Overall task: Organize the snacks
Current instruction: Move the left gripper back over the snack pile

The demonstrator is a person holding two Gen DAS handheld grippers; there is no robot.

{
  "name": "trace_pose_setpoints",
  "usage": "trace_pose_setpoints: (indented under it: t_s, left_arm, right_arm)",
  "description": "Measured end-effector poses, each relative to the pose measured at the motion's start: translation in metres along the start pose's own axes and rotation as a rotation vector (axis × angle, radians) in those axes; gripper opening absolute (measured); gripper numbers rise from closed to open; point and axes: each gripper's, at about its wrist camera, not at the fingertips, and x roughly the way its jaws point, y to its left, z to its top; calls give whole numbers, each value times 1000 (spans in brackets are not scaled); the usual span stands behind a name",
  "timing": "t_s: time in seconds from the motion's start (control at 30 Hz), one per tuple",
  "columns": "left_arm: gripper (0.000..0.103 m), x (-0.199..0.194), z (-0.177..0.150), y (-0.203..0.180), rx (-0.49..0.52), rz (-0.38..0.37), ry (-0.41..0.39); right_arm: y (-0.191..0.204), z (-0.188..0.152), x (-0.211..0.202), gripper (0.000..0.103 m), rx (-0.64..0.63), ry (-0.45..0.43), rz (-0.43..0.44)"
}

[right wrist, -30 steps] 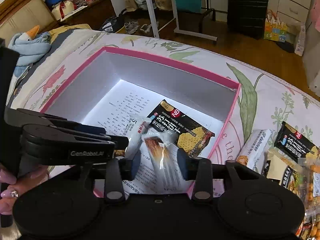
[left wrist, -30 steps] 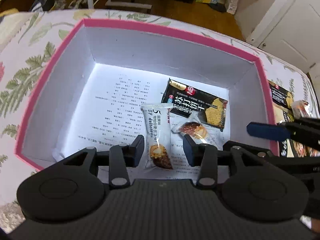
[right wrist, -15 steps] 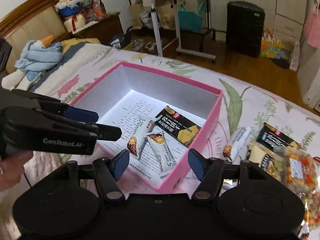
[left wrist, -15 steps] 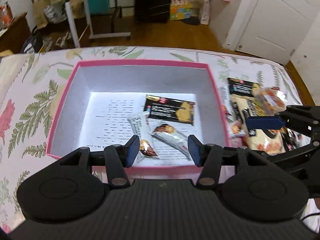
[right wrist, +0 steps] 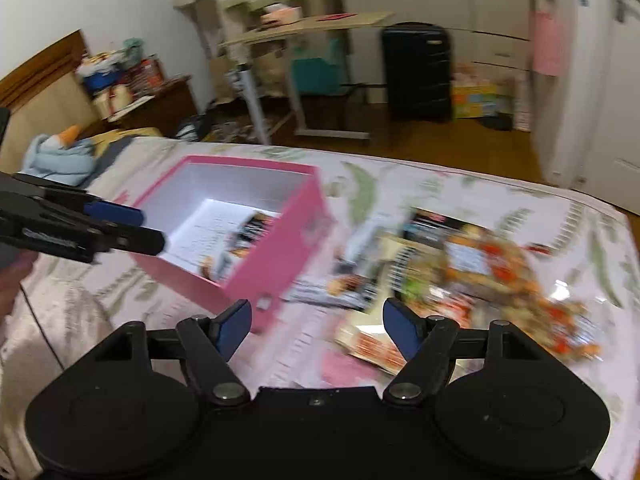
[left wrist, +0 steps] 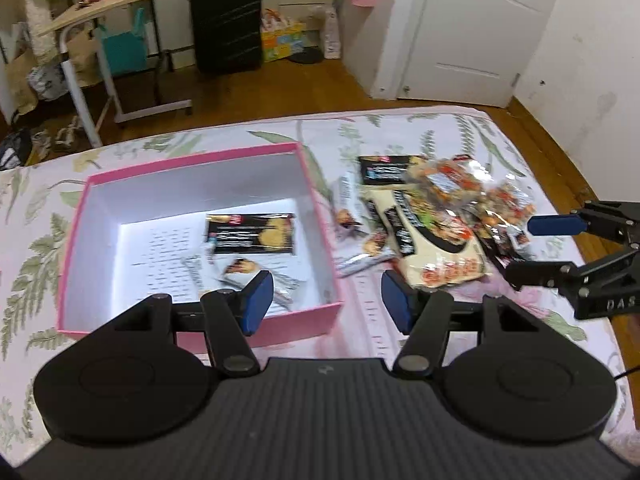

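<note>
A pink box (left wrist: 192, 160) with a white inside sits on the flowered bedspread. In it lie a black cracker pack (left wrist: 250, 234) and two small wrapped bars (left wrist: 240, 270). Right of the box is a loose pile of snack packs (left wrist: 436, 216), also blurred in the right wrist view (right wrist: 460, 272). My left gripper (left wrist: 327, 300) hovers above the box's near right corner, its jaws opening and nothing between them. My right gripper (right wrist: 318, 326) hangs above the bedspread between the box (right wrist: 276, 256) and the pile, jaws opening and empty. Each gripper shows in the other's view: left gripper (right wrist: 151, 229), right gripper (left wrist: 520, 248).
The bed's far edge (left wrist: 360, 116) drops to a wooden floor with a rolling side table (left wrist: 120, 4), a black suitcase (left wrist: 226, 24) and a white door (left wrist: 472, 28). A blue plush toy (right wrist: 60, 156) lies at the bed's left end.
Both grippers rose out of the box and swung right toward the snack pile, with jaws spreading wider. The two small bars stay lying inside the box.
</note>
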Motion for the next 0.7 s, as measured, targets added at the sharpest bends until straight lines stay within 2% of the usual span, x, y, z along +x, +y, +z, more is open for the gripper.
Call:
trace_pose_setpoints:
  t_s: [0.2,0.4,0.57,0.7]
  left_arm:
    - [59,16,-3,-34,51,-27,15]
    - [57,50,-11,-64,64,-67,68]
    - [56,75,-16,-94,68,-144,80]
    - [55,97,-19,-123,71,-209,90]
  right_arm:
    - [-36,-31,-10,77,50,7,-63]
    - [-62,-65,-10,78,100,27,-120]
    - [-86,-81,-4,78,104,40,-197]
    - [-106,-87,4,78,75,26,-200]
